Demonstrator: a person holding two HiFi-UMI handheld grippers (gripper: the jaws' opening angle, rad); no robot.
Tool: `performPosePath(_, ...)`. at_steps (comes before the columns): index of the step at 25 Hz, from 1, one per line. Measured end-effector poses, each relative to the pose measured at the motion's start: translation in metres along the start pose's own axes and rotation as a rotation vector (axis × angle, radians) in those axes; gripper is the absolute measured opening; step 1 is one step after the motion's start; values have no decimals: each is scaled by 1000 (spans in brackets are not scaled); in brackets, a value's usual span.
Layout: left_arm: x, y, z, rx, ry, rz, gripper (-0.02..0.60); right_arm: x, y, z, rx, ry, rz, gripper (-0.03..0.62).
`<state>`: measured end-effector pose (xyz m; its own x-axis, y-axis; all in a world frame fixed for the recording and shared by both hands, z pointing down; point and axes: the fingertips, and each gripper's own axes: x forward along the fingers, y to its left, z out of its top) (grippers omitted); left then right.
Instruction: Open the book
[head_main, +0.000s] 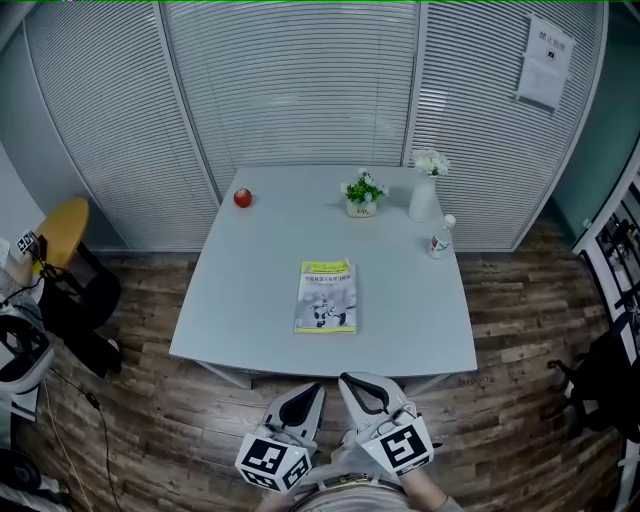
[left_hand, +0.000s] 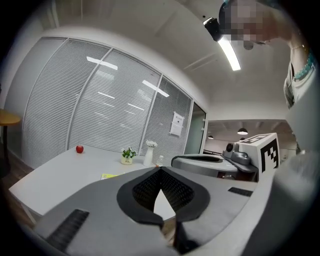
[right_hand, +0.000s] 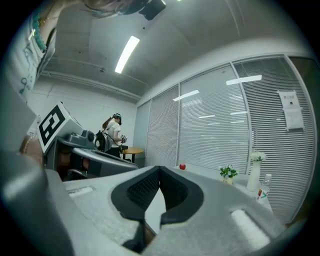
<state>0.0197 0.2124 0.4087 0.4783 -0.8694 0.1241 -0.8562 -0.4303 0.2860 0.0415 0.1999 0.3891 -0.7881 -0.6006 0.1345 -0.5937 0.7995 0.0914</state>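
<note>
Both pairs of jaws are pressed together at the tips with nothing between them. The left gripper (head_main: 312, 388) and the right gripper (head_main: 346, 379) sit side by side, just short of the near edge of the table (head_main: 430, 330). The book (head_main: 326, 296) lies flat mid-table, cover up and closed (well apart from both grippers). Nothing of the task looks done: reaching it, catching the cover's edge and turning it over are all left.
</note>
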Motion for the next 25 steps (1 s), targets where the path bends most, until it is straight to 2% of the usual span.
performPosePath(8,34,13,8,2,-20,23,-3,19,-34,-3,-17,-6,5,3)
performPosePath(15,53,25,7,1,-16,22,-3,28,-47,-14,17,15,-10,3)
performPosePath(25,102,54,13,-12,33,-84,-3,60,-88,-19,30,46,-110,3)
